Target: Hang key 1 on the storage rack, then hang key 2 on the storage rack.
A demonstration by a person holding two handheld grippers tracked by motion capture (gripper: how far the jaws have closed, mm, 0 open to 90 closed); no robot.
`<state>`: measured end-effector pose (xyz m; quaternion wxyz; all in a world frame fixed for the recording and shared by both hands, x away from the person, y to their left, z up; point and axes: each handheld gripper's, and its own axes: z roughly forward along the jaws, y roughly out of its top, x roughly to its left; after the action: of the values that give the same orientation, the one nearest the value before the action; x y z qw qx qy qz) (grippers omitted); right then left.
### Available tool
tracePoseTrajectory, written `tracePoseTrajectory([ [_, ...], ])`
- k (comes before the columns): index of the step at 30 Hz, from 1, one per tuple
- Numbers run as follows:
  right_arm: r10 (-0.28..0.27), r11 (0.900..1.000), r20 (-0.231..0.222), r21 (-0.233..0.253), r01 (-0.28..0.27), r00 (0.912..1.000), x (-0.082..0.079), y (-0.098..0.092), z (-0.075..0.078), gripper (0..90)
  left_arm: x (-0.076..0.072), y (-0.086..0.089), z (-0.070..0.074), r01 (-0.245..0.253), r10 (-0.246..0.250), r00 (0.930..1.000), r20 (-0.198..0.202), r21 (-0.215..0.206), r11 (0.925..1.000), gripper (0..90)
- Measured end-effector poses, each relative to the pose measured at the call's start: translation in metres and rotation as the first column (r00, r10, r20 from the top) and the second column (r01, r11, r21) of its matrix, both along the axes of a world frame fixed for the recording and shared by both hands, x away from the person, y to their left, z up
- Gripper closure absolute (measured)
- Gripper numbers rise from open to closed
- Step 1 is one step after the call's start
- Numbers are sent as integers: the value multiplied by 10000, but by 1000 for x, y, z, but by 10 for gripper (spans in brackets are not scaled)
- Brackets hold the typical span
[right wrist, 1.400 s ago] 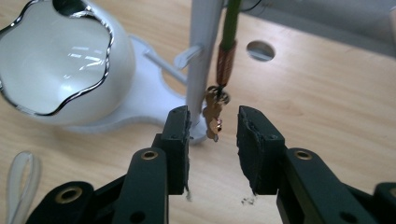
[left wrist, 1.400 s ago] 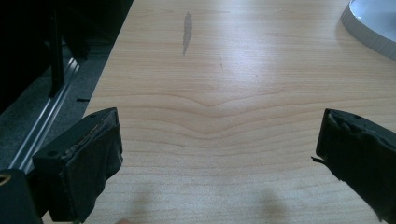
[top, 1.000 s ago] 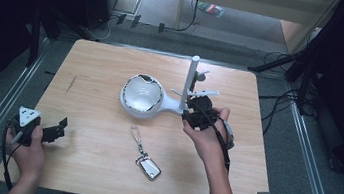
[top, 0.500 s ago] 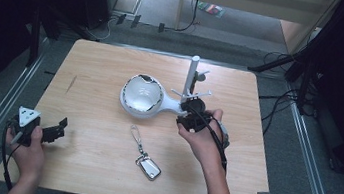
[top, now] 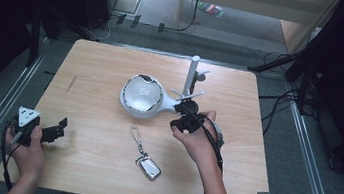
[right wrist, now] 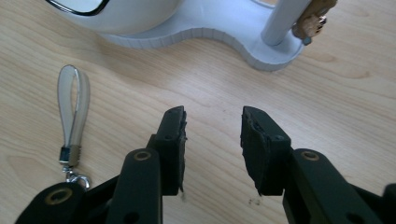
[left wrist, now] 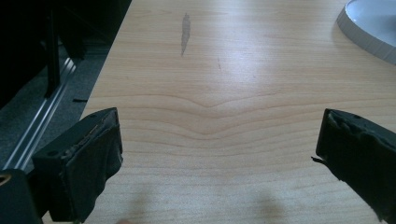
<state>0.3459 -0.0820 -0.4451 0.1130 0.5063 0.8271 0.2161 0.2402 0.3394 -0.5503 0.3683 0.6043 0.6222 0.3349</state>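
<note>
The key fob (top: 149, 166) lies lower left of the right hand-held gripper (top: 182, 124), strap pointing upper left, its jaws apart and empty, nearer than the left hand-held gripper (top: 57, 130), also apart.

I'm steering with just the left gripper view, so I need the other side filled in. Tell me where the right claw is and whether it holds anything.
Observer: The right claw is at the near edge of the white stand, close to its upright post. Its jaws stand open with nothing between them.
Operator: Name what lies nearest it on the table.
Observer: A key fob with a clear strap loop lies flat on the wooden table, on the person's side of the stand and apart from the claw.
</note>
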Motion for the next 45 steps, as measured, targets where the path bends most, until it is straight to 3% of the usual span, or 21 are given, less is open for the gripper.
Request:
tracePoseTrajectory([
  [8, 236, 9997, -248, -63, -238, 9994, -1, 8, -3, 547, 0, 0, 0, 17, -17, 10000, -6, -17, 10000, 6],
  [13, 414, 9991, -423, -97, -419, 9982, -4, 18, -6, 543, 0, 0, 0, -186, 186, 9998, 8, 52, 9998, 55],
  [26, 920, 9954, -832, -192, -939, 9923, -12, 43, -17, 549, 0, 0, 0, -242, 242, 9997, -23, 65, 9997, 54],
  [32, 1100, 9933, -1044, -237, -1131, 9884, -16, 51, -25, 553, 0, 0, 0, -374, 374, 9993, 18, 16, 9993, 0],
  [45, 1623, 9850, -1615, -324, -1696, 9734, -24, 73, -42, 556, 0, 0, 0, -446, 446, 9990, 18, 34, 9990, 0],
])
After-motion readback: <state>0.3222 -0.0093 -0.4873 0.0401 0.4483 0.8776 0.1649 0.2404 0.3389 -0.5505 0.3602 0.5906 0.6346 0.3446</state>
